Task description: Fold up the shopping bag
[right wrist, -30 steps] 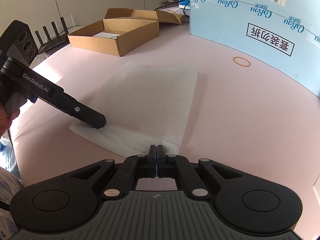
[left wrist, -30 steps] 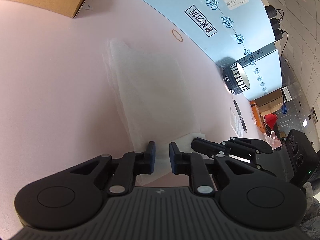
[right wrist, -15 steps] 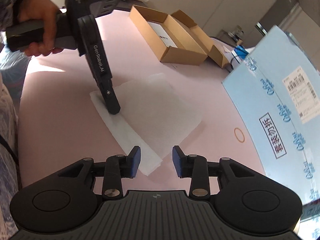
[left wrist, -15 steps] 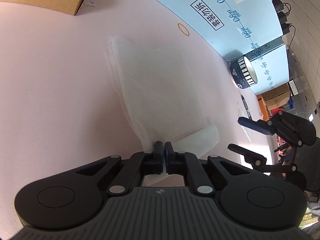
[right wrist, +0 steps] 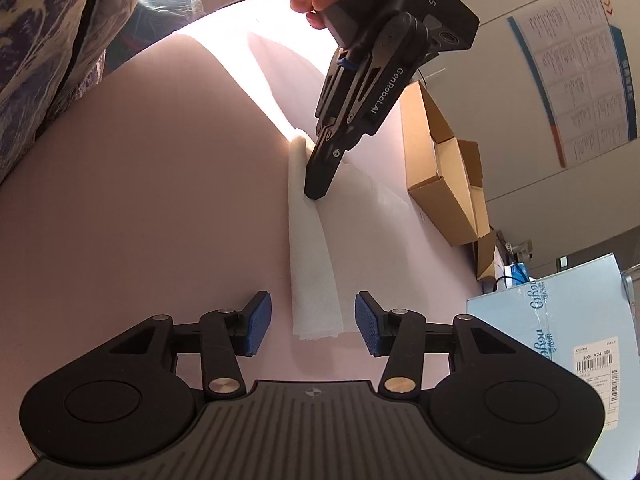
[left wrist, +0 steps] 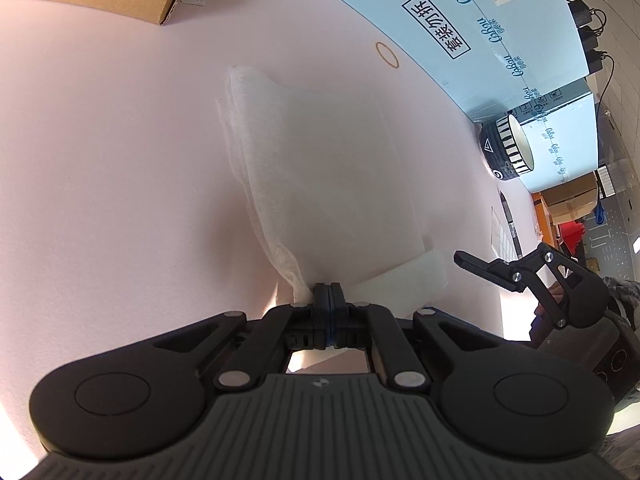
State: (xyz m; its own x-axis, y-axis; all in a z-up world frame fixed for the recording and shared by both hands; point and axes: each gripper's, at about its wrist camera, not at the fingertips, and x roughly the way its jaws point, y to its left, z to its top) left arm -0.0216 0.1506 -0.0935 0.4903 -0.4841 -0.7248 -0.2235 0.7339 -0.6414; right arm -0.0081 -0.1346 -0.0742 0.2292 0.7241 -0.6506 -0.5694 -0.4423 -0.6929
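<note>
White shopping bag [left wrist: 332, 168] lies flat on pink table [left wrist: 100, 160]. Left gripper [left wrist: 330, 298] clamped tight on its near edge. Right gripper [right wrist: 313, 320] jaws opening, folded bag end between them, pads not touching it.

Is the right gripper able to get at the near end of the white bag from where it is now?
Probably yes. The right gripper is opening, its pads either side of the bag end, not touching, with only bare table between.
</note>
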